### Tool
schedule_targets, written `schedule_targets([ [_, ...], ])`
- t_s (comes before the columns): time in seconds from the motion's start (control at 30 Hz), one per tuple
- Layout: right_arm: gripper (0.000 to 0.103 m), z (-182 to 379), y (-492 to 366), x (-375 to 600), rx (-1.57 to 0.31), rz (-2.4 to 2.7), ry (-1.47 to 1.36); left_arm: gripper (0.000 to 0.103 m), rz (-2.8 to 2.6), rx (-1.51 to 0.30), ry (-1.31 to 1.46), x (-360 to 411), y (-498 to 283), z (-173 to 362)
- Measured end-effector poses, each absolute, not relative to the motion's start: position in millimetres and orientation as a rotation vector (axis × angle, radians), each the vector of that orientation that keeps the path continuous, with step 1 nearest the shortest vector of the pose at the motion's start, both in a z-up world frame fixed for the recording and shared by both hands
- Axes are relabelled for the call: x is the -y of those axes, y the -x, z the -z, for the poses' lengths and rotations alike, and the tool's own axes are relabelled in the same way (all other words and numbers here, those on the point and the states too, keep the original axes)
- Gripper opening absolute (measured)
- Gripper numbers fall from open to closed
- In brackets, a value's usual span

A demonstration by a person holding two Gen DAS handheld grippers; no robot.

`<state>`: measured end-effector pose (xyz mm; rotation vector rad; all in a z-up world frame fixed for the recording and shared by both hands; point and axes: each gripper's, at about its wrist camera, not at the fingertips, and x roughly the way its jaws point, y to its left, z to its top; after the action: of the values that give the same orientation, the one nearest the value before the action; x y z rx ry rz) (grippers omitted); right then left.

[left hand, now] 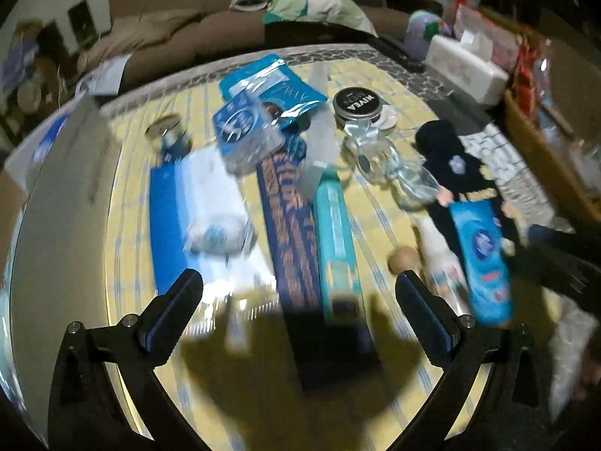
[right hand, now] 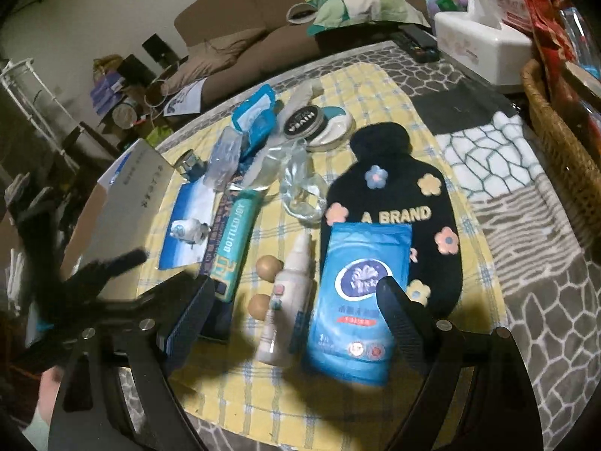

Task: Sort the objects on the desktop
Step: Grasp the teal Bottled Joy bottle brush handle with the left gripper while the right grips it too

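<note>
Between the wide-open, empty right gripper fingers lie a white bottle and blue wipes pack.

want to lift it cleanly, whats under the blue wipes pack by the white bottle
The blue wipes pack lies partly on the black flowered pouch, covering the pouch's lower left; its near end rests on the yellow checked cloth. Anything else beneath it is hidden.

Ahead of the right gripper lies a bright blue wipes pack with a white round emblem; behind it a black pouch dotted with pastel flowers and cream lettering; left of that a white bottle; a teal box; beneath all, a yellow cloth checked in pale blue.
</note>
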<state>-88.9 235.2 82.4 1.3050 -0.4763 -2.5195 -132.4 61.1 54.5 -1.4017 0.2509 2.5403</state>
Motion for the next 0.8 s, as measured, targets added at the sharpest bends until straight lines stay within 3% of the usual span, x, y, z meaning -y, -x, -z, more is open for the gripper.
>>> schedule_targets([
  [0.1, 0.09, -88.6, 88.5, -237.3, 0.494, 2.521, -1.267, 0.095, -2.547, -0.354, 1.422, -78.1, 151.8, -40.6],
  [0.17, 0.09, -88.5, 88.9, -240.1, 0.531, 2.508, -1.259, 0.078, -2.533, -0.416, 1.452, -85.8, 160.8, -28.1],
  [0.2, 0.09, -86.9, 89.4, -241.2, 0.546, 2.501, -1.265, 0.074, -2.53, -0.432, 1.463, -87.9, 162.5, -24.2],
  [0.27, 0.09, -84.5, 91.4, -241.8, 0.549, 2.496, -1.281, 0.052, -2.506, -0.411, 1.497, -88.9, 165.4, -14.7],
  [0.37, 0.09, -82.5, 93.0, -242.2, 0.562, 2.484, -1.288, 0.029, -2.481, -0.338, 1.486, -86.4, 159.6, -15.3],
  [0.4, 0.09, -83.5, 92.6, -241.6, 0.567, 2.48, -1.28, 0.026, -2.474, -0.321, 1.479, -85.5, 157.0, -18.2],
  [0.7, 0.09, -66.6, 97.2, -213.9, 0.791, 2.237, -1.264, 0.026, -2.277, 0.214, 1.553, -23.8, 116.9, -34.0],
  [0.8, 0.09, -56.2, 100.6, -192.9, 0.784, 2.17, -1.313, 0.026, -2.224, 0.385, 1.533, 1.5, 92.3, -42.0],
])
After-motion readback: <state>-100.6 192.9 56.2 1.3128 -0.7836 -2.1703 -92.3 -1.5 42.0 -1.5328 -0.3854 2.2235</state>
